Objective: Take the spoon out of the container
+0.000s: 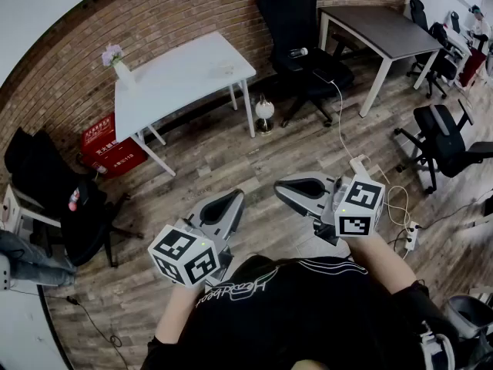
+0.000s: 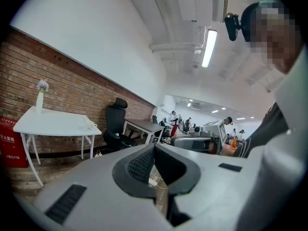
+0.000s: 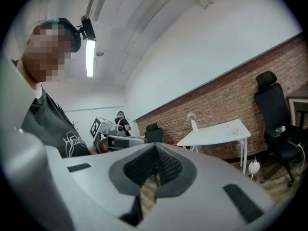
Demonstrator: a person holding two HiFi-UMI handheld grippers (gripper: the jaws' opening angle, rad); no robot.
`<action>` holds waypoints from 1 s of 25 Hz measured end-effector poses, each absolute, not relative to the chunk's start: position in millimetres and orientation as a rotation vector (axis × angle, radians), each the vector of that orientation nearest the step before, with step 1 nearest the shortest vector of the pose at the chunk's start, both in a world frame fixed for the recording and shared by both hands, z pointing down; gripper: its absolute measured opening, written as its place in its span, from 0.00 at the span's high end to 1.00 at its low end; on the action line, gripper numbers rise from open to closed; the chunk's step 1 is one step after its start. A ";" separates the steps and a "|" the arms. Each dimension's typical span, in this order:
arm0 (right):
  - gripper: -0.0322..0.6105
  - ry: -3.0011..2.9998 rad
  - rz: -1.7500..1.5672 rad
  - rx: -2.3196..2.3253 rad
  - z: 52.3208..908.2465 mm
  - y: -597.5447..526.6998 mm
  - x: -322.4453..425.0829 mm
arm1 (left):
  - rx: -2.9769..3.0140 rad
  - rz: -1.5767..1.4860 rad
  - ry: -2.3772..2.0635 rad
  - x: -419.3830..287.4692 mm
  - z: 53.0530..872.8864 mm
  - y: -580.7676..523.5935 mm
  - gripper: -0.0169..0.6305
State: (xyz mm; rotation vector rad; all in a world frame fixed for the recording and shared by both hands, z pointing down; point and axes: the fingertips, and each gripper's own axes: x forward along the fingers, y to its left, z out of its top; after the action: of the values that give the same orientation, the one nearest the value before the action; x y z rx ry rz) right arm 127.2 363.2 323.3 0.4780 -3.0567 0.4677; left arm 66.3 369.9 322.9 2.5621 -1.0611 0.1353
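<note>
Held near, the left gripper [image 1: 229, 201] and right gripper [image 1: 282, 187] are closed, empty. No spoon is seen; jaws should be opened before approach.

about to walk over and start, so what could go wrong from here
1. Tripping: a power strip and loose white cables lie on the floor just ahead, to the person's right.
2. No spoon or container shows in any view. The white table holds a vase and something small I cannot identify, so the target may be elsewhere.
3. The left hand-held gripper and the right hand-held gripper both have their jaws shut and empty, and must open before any grasp.
</note>
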 end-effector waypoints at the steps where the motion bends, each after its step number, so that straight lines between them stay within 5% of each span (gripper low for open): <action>1: 0.95 -3.056 0.469 0.477 322.9 363.6 126.9 | 2.560 0.133 -1.061 66.5 322.5 369.8 0.97; 25: 0.95 -3.076 0.475 0.731 333.2 244.5 114.5 | 2.524 0.091 -1.070 22.4 338.7 269.4 0.97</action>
State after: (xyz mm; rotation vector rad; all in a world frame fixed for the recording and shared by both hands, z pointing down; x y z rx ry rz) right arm 114.5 244.5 333.2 0.7308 -3.0762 0.4748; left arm 22.4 269.4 338.7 2.5240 -1.0700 0.0908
